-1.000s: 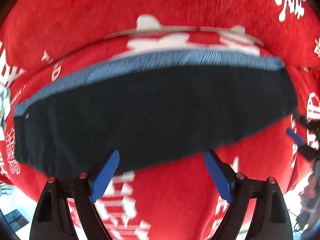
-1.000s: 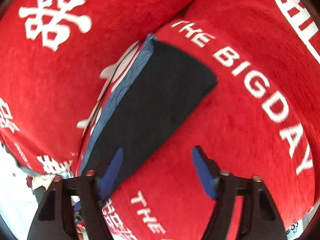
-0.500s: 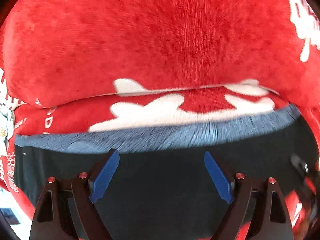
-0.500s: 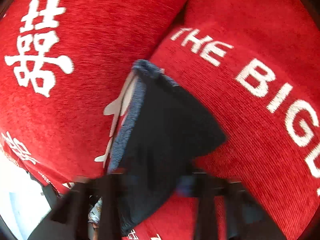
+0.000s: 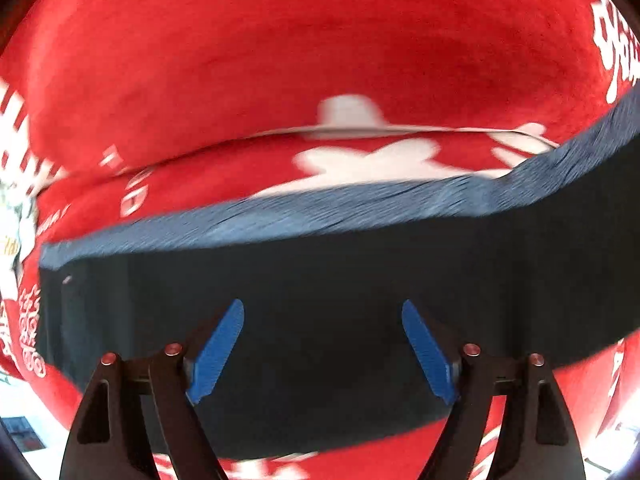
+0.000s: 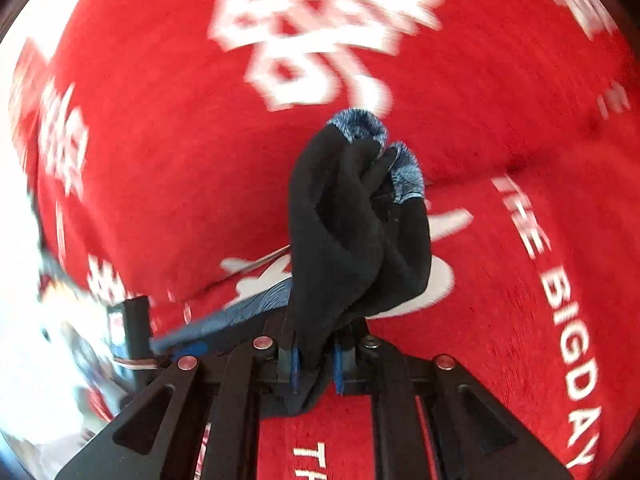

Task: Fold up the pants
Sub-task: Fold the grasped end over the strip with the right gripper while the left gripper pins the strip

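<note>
Jaws: right gripper [image 6: 316, 364] clenched on bunched end of pants [image 6: 356, 232], lifted off red sofa cover [image 6: 160, 140]; left gripper [image 5: 322, 350] spread wide over the flat part. 1 s ago right was spread apart too, pants flat.

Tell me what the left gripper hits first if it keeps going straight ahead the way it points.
The left gripper, jaws open, points at the dark pants spread on the red cushion. It would probably meet the pants' black fabric first; depth is hard to judge through the fisheye blur.
</note>
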